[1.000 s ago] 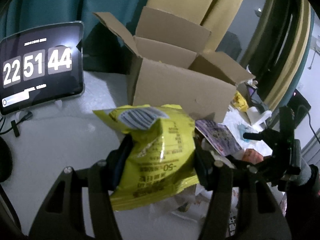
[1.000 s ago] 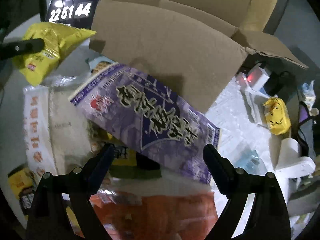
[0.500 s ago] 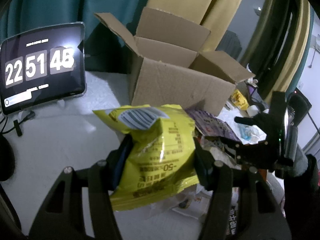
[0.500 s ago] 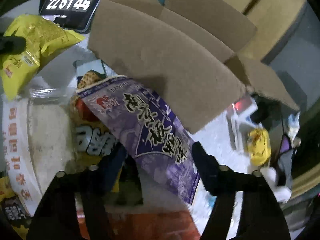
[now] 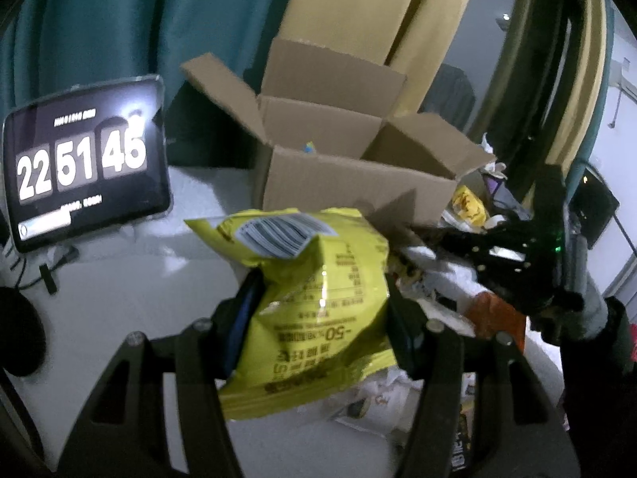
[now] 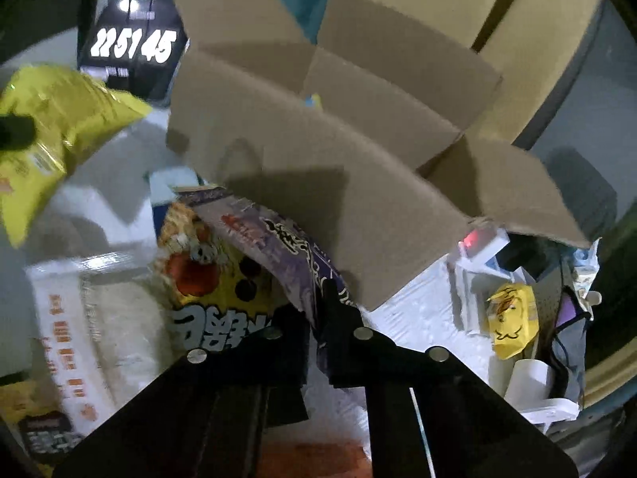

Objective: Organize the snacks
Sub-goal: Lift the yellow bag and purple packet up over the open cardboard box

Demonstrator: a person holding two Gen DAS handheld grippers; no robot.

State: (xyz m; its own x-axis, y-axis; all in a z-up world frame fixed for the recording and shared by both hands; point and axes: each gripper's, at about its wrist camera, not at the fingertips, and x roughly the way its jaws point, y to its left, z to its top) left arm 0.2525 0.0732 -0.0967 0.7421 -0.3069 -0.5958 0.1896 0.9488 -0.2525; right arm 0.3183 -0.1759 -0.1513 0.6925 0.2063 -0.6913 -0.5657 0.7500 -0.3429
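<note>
Left claw clamps a crinkled, glossy yellow snack bag by its sides, barcode flap up, held above the white counter in front of the open cardboard box. Right claw is pinched tight on the edge of a flat purple snack packet, which leans against the box's corrugated front wall, over a pile of soft plastic packets. Box flaps stand open.

clock screen showing 22 51 45, yellow snack bag printed upside-down "-50"
</note>
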